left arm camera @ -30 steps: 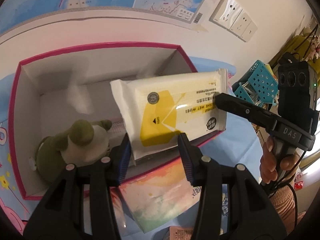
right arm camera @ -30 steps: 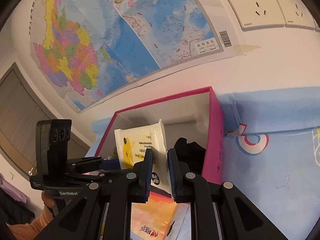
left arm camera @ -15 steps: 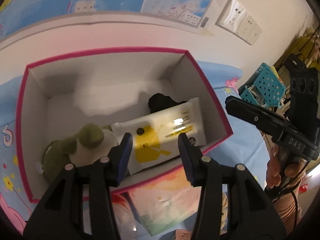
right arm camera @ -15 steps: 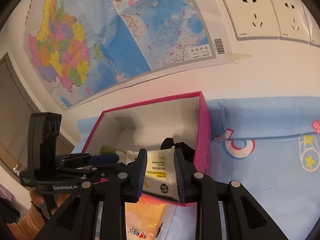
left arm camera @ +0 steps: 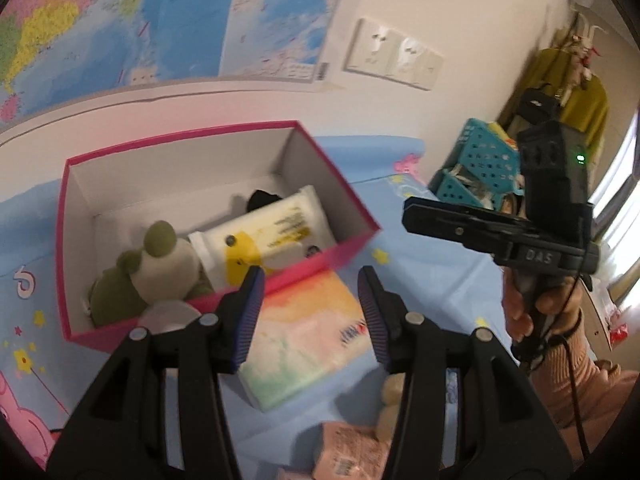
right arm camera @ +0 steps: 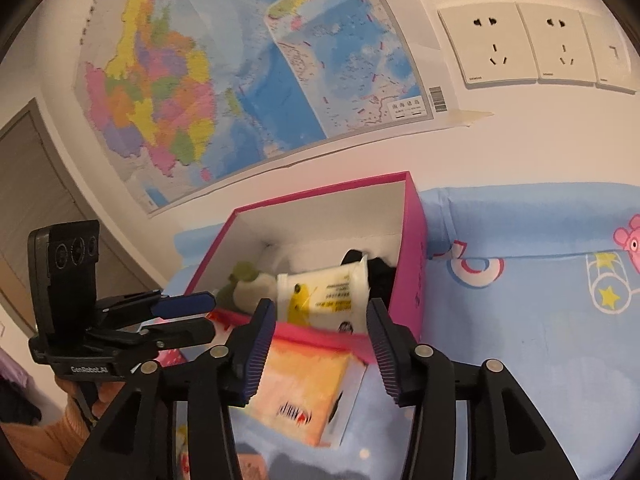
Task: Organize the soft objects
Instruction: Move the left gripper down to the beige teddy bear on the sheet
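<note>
The right gripper (right arm camera: 322, 336), stamped "DAS" in the left wrist view, has just been opening and grasps nothing. The left gripper (left arm camera: 310, 308), marked "GenRobot.AI", is released too, having eased wider. Beyond both, the white-and-yellow wet wipes pack (left arm camera: 264, 236) lies inside the pink box (left arm camera: 344, 208), beside a green plush toy (left arm camera: 148, 268); its print is too blurred to read.

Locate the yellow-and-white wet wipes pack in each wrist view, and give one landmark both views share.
Left wrist: the wet wipes pack lies inside the pink box, centre-left, right of the green plush toy.
Right wrist: the pack is at centre, in the box, above the jaws.
Shared landmark: the pastel tissue pack before the box.
</note>
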### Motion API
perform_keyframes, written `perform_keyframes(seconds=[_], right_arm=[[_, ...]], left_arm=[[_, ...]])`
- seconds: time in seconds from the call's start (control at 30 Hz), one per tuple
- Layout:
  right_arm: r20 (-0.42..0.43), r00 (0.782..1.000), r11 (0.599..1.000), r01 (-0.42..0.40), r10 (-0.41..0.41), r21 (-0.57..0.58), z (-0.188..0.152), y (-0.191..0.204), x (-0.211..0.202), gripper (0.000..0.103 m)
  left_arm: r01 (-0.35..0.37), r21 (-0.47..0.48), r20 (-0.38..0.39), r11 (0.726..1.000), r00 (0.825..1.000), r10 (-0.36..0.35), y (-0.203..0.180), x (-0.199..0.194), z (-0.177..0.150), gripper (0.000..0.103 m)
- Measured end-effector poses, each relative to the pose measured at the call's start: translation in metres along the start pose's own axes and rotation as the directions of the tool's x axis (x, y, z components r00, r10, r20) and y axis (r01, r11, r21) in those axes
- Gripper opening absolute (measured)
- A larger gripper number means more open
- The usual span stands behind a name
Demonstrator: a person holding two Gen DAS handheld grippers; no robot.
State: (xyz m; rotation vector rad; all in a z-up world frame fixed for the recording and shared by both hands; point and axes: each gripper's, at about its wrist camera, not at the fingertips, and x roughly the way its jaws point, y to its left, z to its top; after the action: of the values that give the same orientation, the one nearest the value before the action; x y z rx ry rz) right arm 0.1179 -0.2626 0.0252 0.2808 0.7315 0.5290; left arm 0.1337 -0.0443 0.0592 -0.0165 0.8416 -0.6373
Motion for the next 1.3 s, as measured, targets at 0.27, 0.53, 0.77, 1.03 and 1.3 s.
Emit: perform_keyframes(seconds=[0.27,0.53,0.77,1.03,1.3], right_arm=[[-0.028,0.999,1.000,-0.017,0.017,-0.013,-0.034,0.007,-0.027,0.058],[-0.130,0.991,0.999,0.041,-0.039,0.013,-0.084,-0.004,-0.035,0.060],[-0.207,0.975,0.995,0.089,-0.078,0.047,-0.116,-0.015,-0.030,0.061],[-0.259,0.960,0.990,0.128,-0.107,0.066,-0.142,-0.025,-0.034,0.061],[-0.215,0.972,0.994,0.104,-0.094,0.037,-0.135,-0.012,-0.035,0.061]], left_arm=[[0.054,0.043,-0.013,0.998,0.998,-0.053,-0.024,-0.015,-0.036,0.052],[0.108,0.057,-0.098,0.992,0.990,-0.102,-0.044,-0.004,-0.078,0.052],[0.156,0.040,-0.169,0.987,0.975,-0.147,-0.055,0.011,-0.104,0.052],[0.163,0.038,-0.215,0.986,0.965,-0.151,-0.065,0.027,-0.117,0.052],[0.146,0.041,-0.250,0.988,0.959,-0.132,-0.066,0.040,-0.121,0.052]])
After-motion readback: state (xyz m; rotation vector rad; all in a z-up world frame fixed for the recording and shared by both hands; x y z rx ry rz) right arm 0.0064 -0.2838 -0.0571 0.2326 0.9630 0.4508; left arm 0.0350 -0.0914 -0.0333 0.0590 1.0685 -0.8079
